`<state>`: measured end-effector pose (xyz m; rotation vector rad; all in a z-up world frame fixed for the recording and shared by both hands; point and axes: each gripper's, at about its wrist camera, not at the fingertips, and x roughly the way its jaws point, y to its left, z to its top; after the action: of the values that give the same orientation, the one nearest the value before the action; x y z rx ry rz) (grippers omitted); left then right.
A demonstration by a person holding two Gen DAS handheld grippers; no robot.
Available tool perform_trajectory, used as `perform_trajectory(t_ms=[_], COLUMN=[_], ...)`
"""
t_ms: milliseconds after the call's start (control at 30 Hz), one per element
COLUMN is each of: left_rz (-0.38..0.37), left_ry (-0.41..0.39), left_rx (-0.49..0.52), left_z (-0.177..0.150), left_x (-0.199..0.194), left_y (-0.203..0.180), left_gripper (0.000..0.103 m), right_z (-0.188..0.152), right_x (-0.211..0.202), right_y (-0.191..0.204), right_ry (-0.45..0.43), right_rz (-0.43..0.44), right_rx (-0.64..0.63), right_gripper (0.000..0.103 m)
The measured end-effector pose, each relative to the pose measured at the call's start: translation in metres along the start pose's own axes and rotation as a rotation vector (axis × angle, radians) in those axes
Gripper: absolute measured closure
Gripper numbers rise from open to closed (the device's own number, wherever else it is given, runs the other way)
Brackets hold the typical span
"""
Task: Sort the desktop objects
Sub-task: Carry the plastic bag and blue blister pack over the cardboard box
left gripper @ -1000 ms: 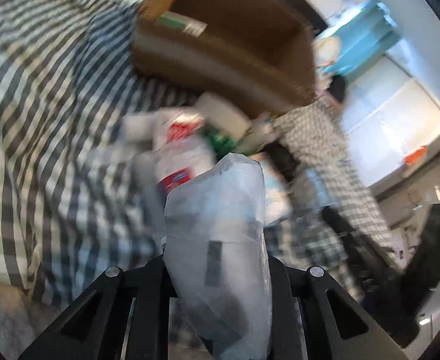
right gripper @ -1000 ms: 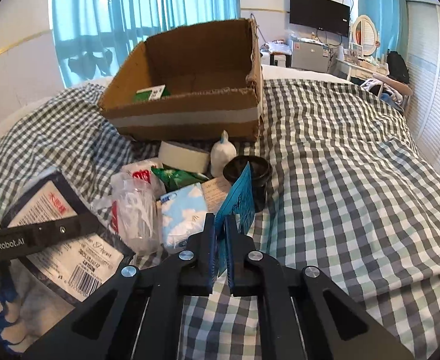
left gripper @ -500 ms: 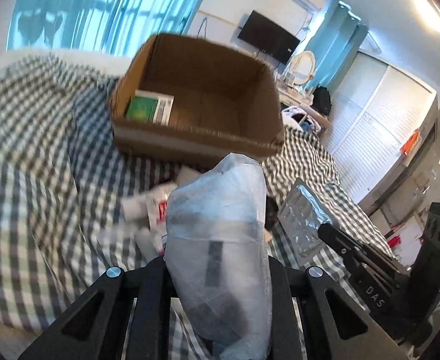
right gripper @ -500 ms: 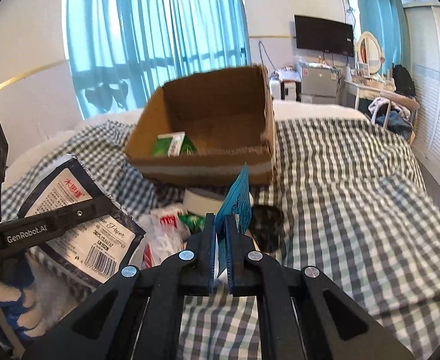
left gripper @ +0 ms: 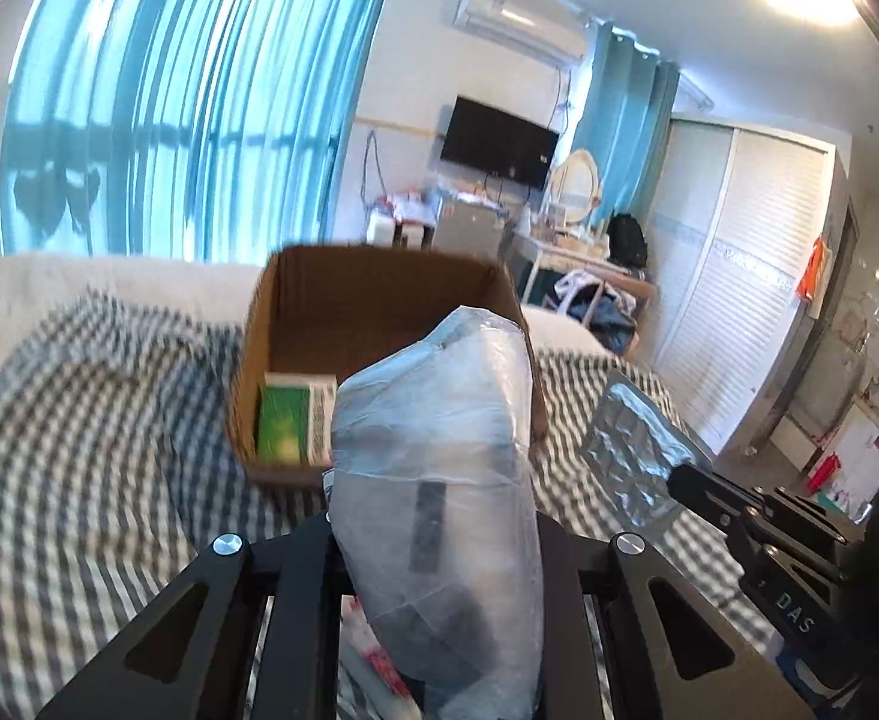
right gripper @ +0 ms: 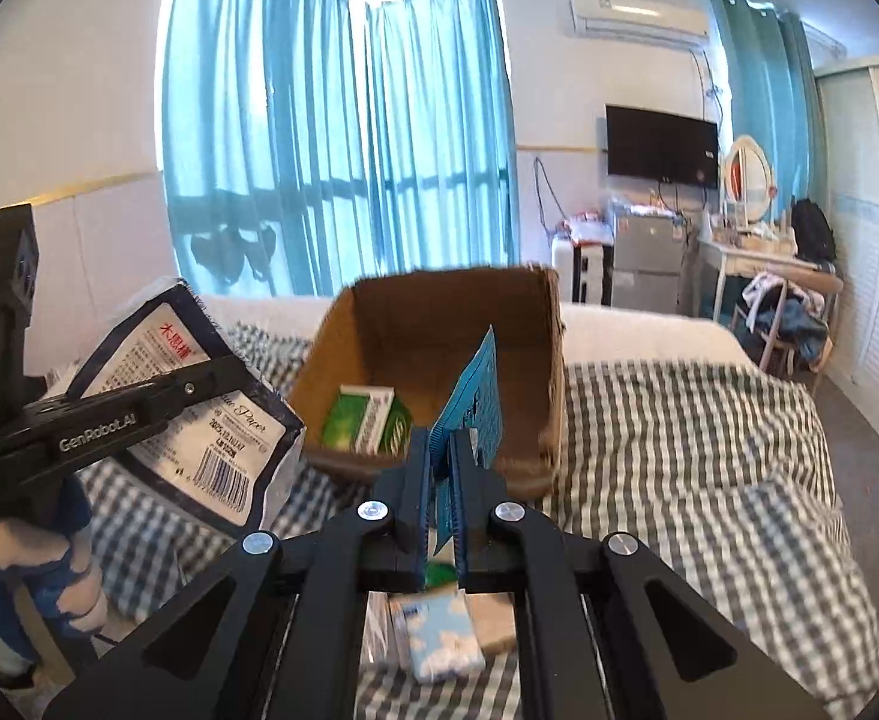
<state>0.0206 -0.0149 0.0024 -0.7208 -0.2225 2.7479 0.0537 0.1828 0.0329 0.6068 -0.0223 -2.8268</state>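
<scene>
My left gripper (left gripper: 433,546) is shut on a soft plastic tissue pack (left gripper: 439,480); in the right wrist view the pack (right gripper: 199,420) shows its black-and-white label and barcode, held above the bed at the left. My right gripper (right gripper: 439,468) is shut on a thin blue blister card (right gripper: 472,396), whose foil back (left gripper: 631,450) shows in the left wrist view. Both are held in the air in front of an open cardboard box (right gripper: 535,312) on the bed. A green and white carton (right gripper: 367,420) lies inside the box, also visible in the left wrist view (left gripper: 289,420).
The bed has a grey checked cover (right gripper: 679,432). Below the right gripper lie a blue cloud-print tissue pack (right gripper: 445,636) and other small items. Behind the bed are teal curtains (right gripper: 331,150), a TV (right gripper: 661,144), a dresser and a white wardrobe (left gripper: 757,276).
Both grippers have risen and moved toward the box with their loads. The pile of items has dropped out of sight below the left gripper; the box now sits straight ahead.
</scene>
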Motion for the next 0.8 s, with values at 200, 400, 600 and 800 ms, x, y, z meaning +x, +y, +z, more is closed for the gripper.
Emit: perform_trajectory(t_ms=[200, 400, 600, 800], left_rz=[0.025, 0.033, 0.036, 0.055], left_ry=[-0.074, -0.125, -0.143, -0.147], left_rx=[0.050, 0.113, 0.167, 0.178], left_z=[0.036, 0.068, 0.094, 0.106], left_x=[-0.005, -0.001, 0.021, 0.055], left_y=[0.002, 0.000, -0.006, -0.006], left_gripper=[0.087, 0.087, 0.087, 0.087], right_z=[0.034, 0.064, 0.085, 0.099], right_x=[0.006, 0.022, 0.040, 0.067], right_y=[0.006, 0.015, 0.014, 0.001], right_ry=[-0.055, -0.113, -0.145, -0.153], right_rz=[0.022, 0.016, 0.009, -0.008], right_rx=[-0.014, -0.051, -0.068, -0.071], right_gripper=[0.098, 0.098, 0.098, 0.098])
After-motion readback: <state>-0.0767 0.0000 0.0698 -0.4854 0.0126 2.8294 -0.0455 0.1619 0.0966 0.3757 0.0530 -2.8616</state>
